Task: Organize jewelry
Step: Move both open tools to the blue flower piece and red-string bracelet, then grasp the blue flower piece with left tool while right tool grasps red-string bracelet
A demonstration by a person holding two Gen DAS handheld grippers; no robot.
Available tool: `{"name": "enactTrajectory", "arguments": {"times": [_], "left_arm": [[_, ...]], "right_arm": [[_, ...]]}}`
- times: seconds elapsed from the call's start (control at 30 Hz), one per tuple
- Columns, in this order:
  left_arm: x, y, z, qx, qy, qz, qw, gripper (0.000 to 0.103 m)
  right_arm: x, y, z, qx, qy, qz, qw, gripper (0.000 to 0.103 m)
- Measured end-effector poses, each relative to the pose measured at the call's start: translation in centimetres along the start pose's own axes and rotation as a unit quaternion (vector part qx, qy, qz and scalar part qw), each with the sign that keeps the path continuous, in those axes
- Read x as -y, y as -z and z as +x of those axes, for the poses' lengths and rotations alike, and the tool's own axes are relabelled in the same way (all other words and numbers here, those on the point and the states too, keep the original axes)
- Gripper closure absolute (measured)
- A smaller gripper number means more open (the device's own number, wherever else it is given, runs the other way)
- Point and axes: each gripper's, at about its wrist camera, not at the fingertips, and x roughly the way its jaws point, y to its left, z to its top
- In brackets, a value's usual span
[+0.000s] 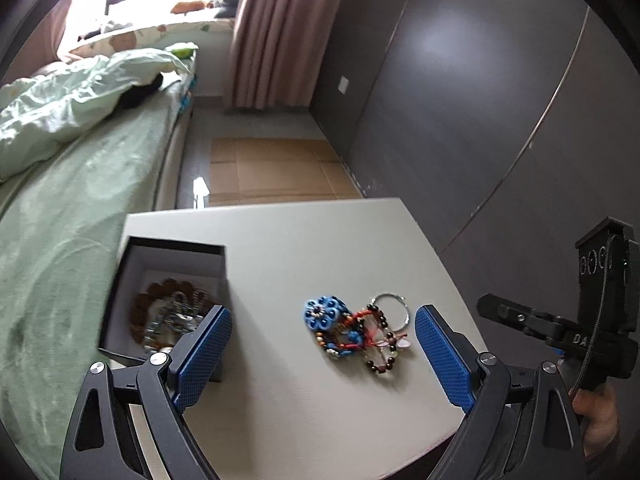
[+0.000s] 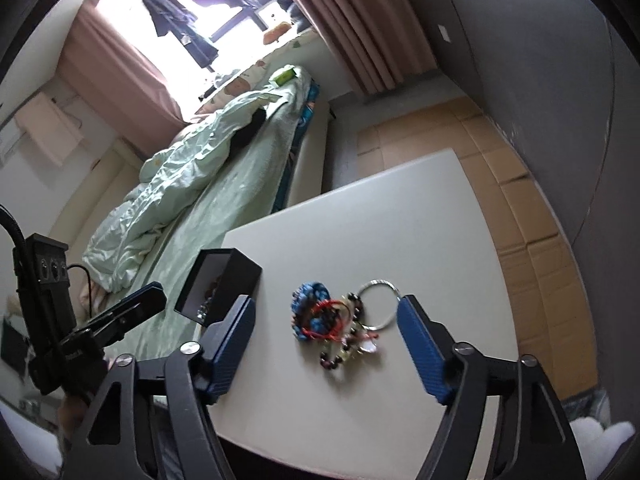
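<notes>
A pile of jewelry [image 1: 356,332] lies on the white table [image 1: 320,248]: a blue flower piece [image 1: 322,314], beaded bracelets, red cord and a silver ring [image 1: 394,312]. A black open box [image 1: 168,300] at the table's left holds brown beads and other pieces. My left gripper [image 1: 323,350] is open, above the table, its jaws either side of the pile. My right gripper [image 2: 326,338] is open too, jaws wide around the pile [image 2: 340,324]. The box [image 2: 218,284] shows left of it.
A bed with a green sheet [image 1: 60,240] runs along the table's left side. A dark grey wardrobe wall [image 1: 480,100] stands on the right. Cardboard [image 1: 272,172] covers the floor beyond the table. Pink curtains [image 1: 272,32] hang at the window.
</notes>
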Motion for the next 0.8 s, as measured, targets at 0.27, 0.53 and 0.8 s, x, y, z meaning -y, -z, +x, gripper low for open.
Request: {"name": "enactTrajectory", "arguments": {"times": [0.27, 0.53, 0.8], "left_arm": [[0.4, -0.5, 5.2, -0.074, 0.017, -0.020, 0.9969, 0.034], [0.1, -0.6, 8.9, -0.121, 0.006, -0.046, 0.9915, 0.047], [0.7, -1.0, 11.6, -0.139, -0.017, -0.039, 0.9893, 0.052]], "right_arm": [[2.8, 1.6, 2.2, -0.037, -0.016, 0.053, 0.998, 0.057], [3.9, 3.1, 3.5, -0.057, -0.046, 0.098, 0.993, 0.065], [4.7, 4.4, 4.1, -0.054, -0.057, 0.157, 0.985, 0.067]]}}
